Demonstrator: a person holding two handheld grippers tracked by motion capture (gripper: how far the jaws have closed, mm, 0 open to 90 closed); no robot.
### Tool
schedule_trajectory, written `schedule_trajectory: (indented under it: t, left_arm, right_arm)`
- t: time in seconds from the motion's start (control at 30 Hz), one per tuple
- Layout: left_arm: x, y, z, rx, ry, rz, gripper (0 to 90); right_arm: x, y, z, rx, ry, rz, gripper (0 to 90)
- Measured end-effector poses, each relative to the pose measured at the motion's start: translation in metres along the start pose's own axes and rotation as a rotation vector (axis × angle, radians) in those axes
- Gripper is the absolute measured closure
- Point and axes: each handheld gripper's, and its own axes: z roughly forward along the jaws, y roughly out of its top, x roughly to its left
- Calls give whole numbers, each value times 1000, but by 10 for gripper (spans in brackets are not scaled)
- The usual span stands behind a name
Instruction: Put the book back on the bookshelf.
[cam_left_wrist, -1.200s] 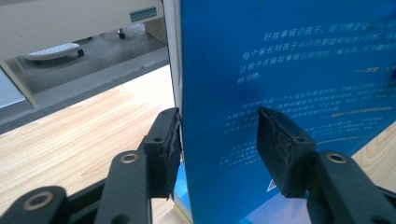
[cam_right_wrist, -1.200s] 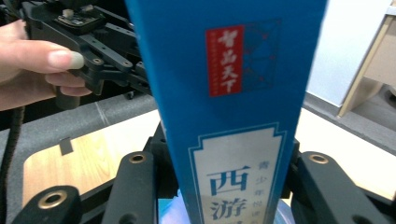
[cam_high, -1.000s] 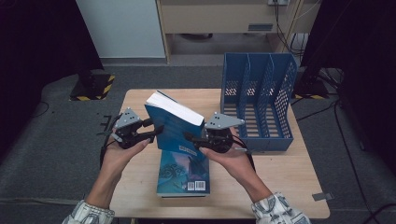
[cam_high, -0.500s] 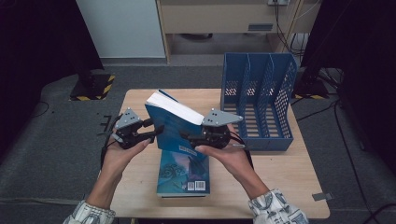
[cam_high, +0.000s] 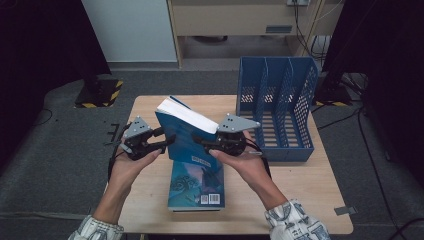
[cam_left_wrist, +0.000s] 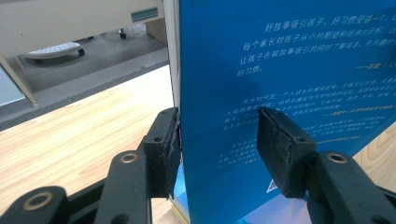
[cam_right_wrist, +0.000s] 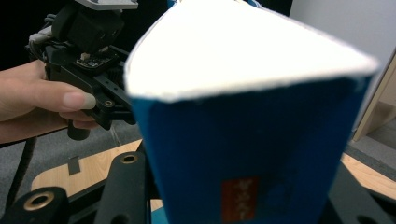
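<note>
High view: a thick blue book (cam_high: 187, 132) was held tilted above the middle of the wooden table (cam_high: 305, 190), its white page block uppermost, between the two grippers. The left gripper (cam_high: 162, 141) met the book's left edge and the right gripper (cam_high: 200, 141) its right edge. A second book (cam_high: 196, 184) with an illustrated teal cover lay flat on the table directly beneath, toward the near edge. A blue file rack (cam_high: 277, 107) stood at the far right of the table, apart from both books.

Left gripper view: the jaws were closed on the blue book (cam_left_wrist: 280, 70), one pad on the page edge, the other on the printed cover.

Right gripper view: the blue book (cam_right_wrist: 243, 177) sat between the jaws, spine facing the camera; jaw contact was hidden, so grip could not be told. The left gripper (cam_right_wrist: 114, 109) appeared beyond.
</note>
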Motion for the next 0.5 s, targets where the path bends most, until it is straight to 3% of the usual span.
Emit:
schedule_trajectory:
  t: [0.2,0.33,0.5]
  left_arm:
    - [0,0,0,-2,0,-1,494]
    - [0,0,0,-1,0,-1,494]
    - [-1,-1,2,-4,4,-4,493]
  right_arm:
    - [0,-8,3,-16,-10,-17,532]
    - [-3,-17,5,-41,-9,12,548]
    - [-4,-19,7,-55,-15,4,555]
